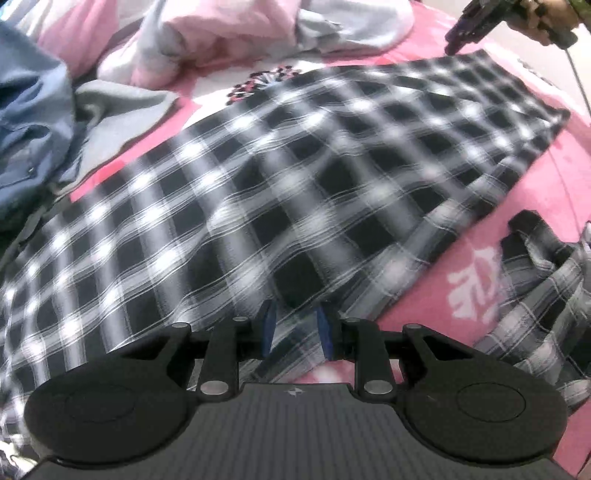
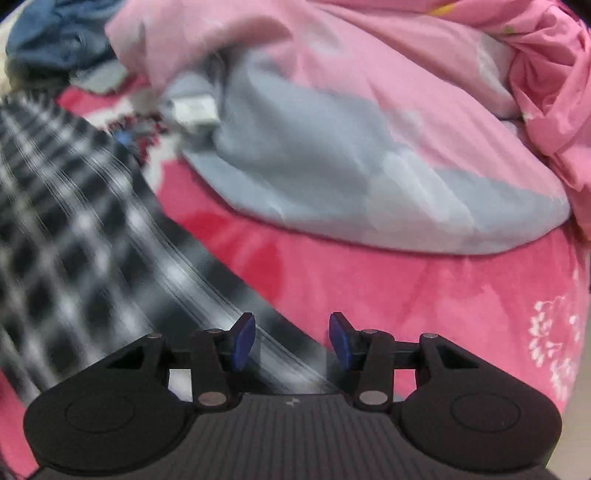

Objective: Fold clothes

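A black-and-white plaid shirt (image 1: 280, 177) lies spread across a pink bedsheet (image 1: 546, 177), with one layer folded over. My left gripper (image 1: 295, 321) is at the shirt's near edge, and its blue pads pinch a raised fold of the plaid cloth. At the shirt's far corner a hand carries my right gripper (image 1: 458, 33) just above the fabric. In the right wrist view that gripper (image 2: 291, 325) stands open with nothing pressed between its pads. The shirt's blurred edge (image 2: 92, 240) runs beneath it over the pink bedsheet (image 2: 424, 295).
A bunched pink and grey quilt (image 2: 332, 147) lies beyond the shirt, also at the back in the left wrist view (image 1: 221, 37). A blue garment (image 1: 29, 129) and grey cloth (image 1: 122, 110) lie on the left. More plaid fabric (image 1: 535, 295) is crumpled on the right.
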{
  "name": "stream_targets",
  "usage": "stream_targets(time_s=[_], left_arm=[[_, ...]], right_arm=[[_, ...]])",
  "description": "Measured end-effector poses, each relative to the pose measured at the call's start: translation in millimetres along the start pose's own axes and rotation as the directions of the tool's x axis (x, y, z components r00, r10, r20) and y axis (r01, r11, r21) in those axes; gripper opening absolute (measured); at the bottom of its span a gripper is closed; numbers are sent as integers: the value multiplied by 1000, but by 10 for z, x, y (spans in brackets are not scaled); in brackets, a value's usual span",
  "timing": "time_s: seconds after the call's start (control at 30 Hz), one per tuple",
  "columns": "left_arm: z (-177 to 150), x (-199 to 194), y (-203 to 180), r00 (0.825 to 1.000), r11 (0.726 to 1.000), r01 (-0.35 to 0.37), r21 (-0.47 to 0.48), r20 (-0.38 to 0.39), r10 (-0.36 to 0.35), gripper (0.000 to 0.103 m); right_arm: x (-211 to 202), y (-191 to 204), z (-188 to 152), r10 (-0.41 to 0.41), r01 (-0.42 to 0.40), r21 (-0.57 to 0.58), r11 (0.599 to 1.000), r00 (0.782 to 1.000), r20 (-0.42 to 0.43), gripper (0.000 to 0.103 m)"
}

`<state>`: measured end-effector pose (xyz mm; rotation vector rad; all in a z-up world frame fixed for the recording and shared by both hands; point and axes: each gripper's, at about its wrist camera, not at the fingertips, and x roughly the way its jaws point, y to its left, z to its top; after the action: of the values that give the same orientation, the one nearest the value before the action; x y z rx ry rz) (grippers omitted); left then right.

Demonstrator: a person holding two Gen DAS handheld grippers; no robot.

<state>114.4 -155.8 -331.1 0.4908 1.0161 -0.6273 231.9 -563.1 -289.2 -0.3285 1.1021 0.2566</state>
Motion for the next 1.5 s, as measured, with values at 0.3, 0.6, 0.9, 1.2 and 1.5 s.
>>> stream_targets(time_s=[0.3,0.6,0.9,1.2,1.5], left_arm=[[65,122,-16,999,999,1,-38,-48,-3,24],[139,187,-27,997,999,-4,-44,-80,0,24],[146,183,-84,996,998,-38,-40,-86,35,24],[161,196,-112,994,998,-66,-24,-86,63,24],[155,198,-137,993,997,-78,-9,-91,77,25]], right_arm=[[-181,-1156,-887,27,-82,691,718,996,90,48],[-57,-1281,-1270,55,-170,794,583,984,171,48],[-225,-1119,-1026,-22,-132,673,728,976,215,3],[103,-1270,-963,-124,-13,649,761,978,165,4],[-237,-1347,-1186,-235,29,756,654,958,166,34]])
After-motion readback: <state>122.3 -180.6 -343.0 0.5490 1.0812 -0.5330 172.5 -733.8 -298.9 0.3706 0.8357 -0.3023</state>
